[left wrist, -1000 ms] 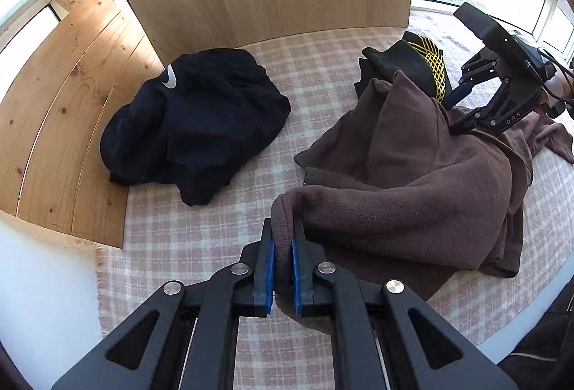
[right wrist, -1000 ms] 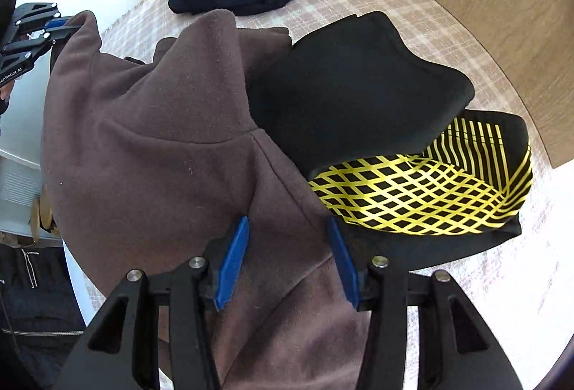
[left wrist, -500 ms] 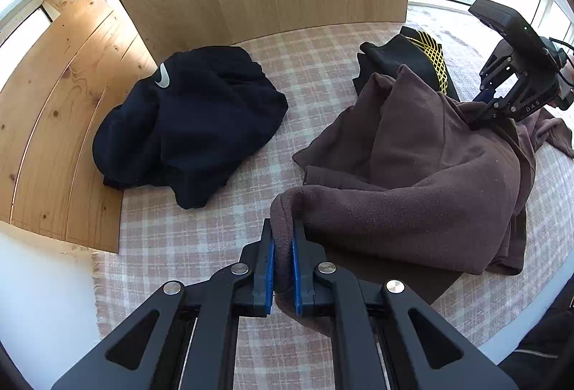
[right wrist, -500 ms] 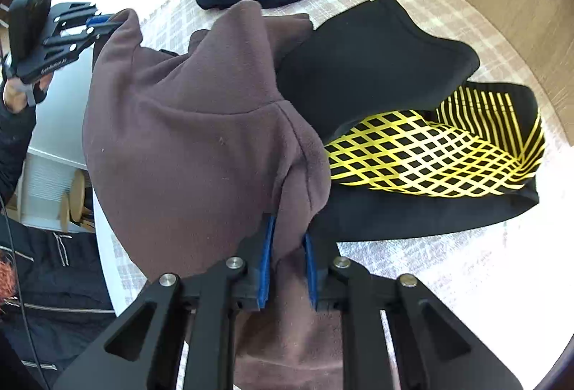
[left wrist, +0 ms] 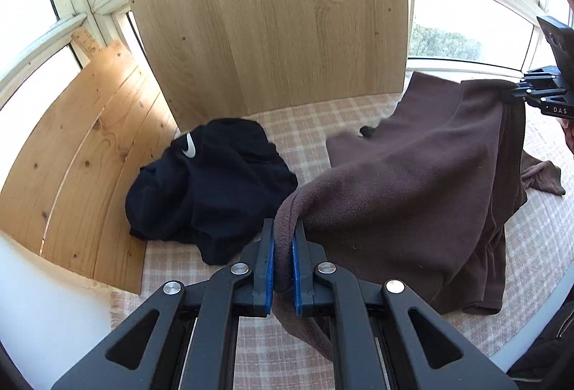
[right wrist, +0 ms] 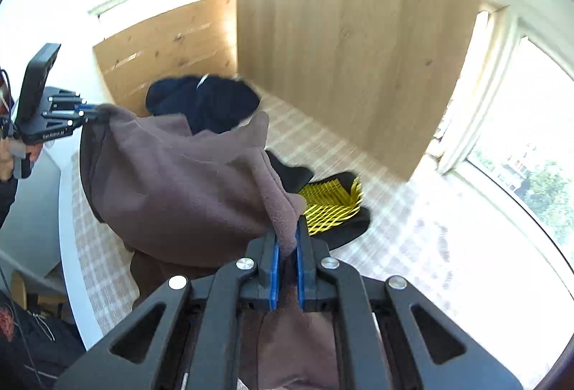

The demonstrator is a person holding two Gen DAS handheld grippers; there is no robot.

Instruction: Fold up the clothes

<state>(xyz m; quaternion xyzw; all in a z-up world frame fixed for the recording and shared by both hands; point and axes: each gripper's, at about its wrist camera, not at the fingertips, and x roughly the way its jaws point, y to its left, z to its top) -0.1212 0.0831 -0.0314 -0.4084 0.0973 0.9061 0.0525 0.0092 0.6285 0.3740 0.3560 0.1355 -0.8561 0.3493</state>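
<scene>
Fleece pinched between pads on both sides: left gripper (left wrist: 283, 259) clamped on a rolled edge of the brown fleece (left wrist: 412, 189), right gripper (right wrist: 286, 264) clamped on another edge. Garment slung between the two above the checked cloth (left wrist: 308, 124), lower part sagging onto it. Risks, by judgement: thin bite slipping under the weight; trailing hem dragging the black and yellow garment (right wrist: 333, 207) beneath; dark blue top (left wrist: 215, 189) far left, well apart.
</scene>
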